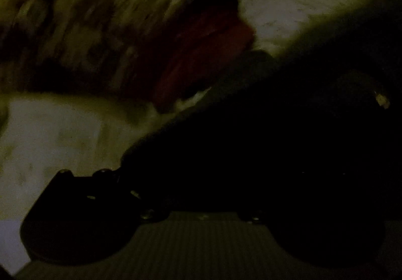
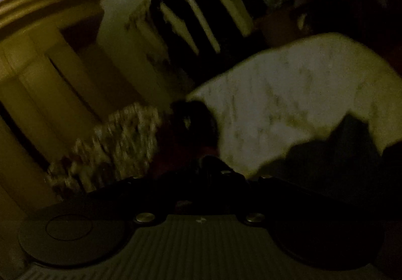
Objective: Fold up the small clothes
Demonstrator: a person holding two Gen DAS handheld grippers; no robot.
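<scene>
Everything is very dark and blurred. A dark garment (image 1: 289,116) drapes across the right half of the left wrist view and covers the fingers of my left gripper (image 1: 198,167), so its jaws are hidden. Behind it lie a red cloth (image 1: 201,54) and a patterned cloth (image 1: 88,23). In the right wrist view my right gripper (image 2: 213,164) is shut, its tips meeting over a dark red cloth (image 2: 181,154). Whether anything is pinched there is too dark to tell. A dark garment (image 2: 339,147) lies just to its right on the white marbled surface (image 2: 289,94).
The patterned cloth (image 2: 113,144) hangs at the left of the right wrist view. Behind it stand pale doors or panels (image 2: 37,74) and a white slatted piece (image 2: 191,11). The white surface (image 1: 50,134) also shows at lower left in the left wrist view.
</scene>
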